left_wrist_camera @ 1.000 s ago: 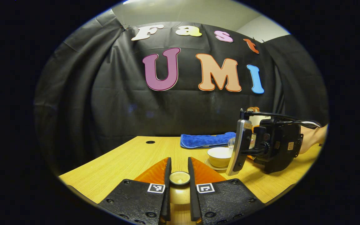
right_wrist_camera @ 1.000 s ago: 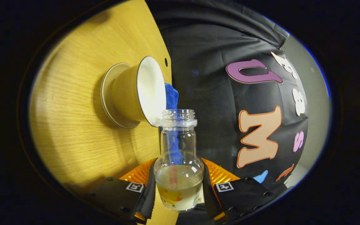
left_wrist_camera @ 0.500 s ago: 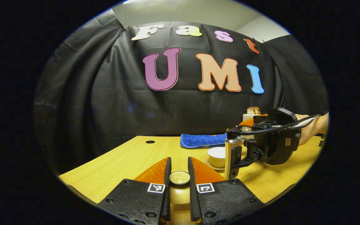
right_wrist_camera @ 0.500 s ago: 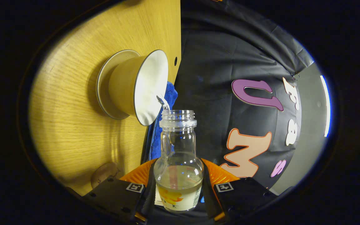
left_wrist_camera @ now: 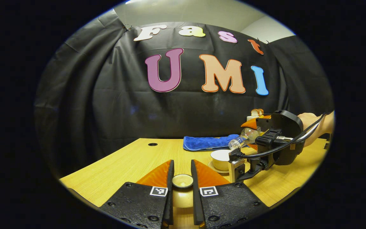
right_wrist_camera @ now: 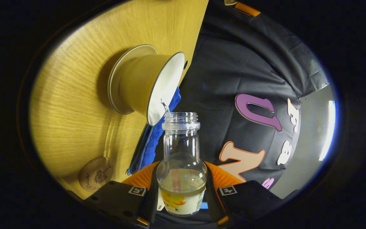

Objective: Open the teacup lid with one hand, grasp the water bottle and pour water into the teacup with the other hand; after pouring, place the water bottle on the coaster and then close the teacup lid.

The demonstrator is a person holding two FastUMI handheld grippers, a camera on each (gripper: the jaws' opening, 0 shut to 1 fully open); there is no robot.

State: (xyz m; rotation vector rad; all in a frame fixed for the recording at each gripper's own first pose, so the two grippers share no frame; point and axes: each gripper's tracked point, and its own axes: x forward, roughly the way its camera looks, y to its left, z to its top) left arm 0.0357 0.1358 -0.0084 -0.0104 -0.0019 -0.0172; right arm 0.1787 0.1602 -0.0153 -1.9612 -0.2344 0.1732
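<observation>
In the left gripper view, my left tool [left_wrist_camera: 182, 190] sits at the bottom centre of the frame with its two fingers drawn narrow onto the teacup lid [left_wrist_camera: 182, 181]; both fingers press on the round knob of the lid, which I hold above the wooden table [left_wrist_camera: 129, 162]. To the right of centre the open teacup [left_wrist_camera: 221, 159] stands on its saucer [left_wrist_camera: 216, 169]. Just right of the cup my right tool [left_wrist_camera: 249, 135] shows from the side, with my hand [left_wrist_camera: 316, 125] behind it at the right edge. It grips the water bottle [left_wrist_camera: 241, 140], tipped so the mouth points down and left over the cup. A blue cloth [left_wrist_camera: 208, 142] lies on the table behind the cup, in front of the black wall.

In the right gripper view, my right tool [right_wrist_camera: 182, 194] is at the bottom centre, its fingers closed on the wide lower body of the water bottle [right_wrist_camera: 182, 159], which has some liquid in its base. The table [right_wrist_camera: 75, 95] fills the upper left, turned on its side by the tilt. The teacup [right_wrist_camera: 148, 86] on its saucer [right_wrist_camera: 119, 79] is in the upper centre, and a thin thread of water runs from the bottle's mouth onto the cup's rim. The blue cloth [right_wrist_camera: 152, 140] shows just below the cup. The round wooden coaster [right_wrist_camera: 95, 174] lies in the lower left, well apart from the cup.
</observation>
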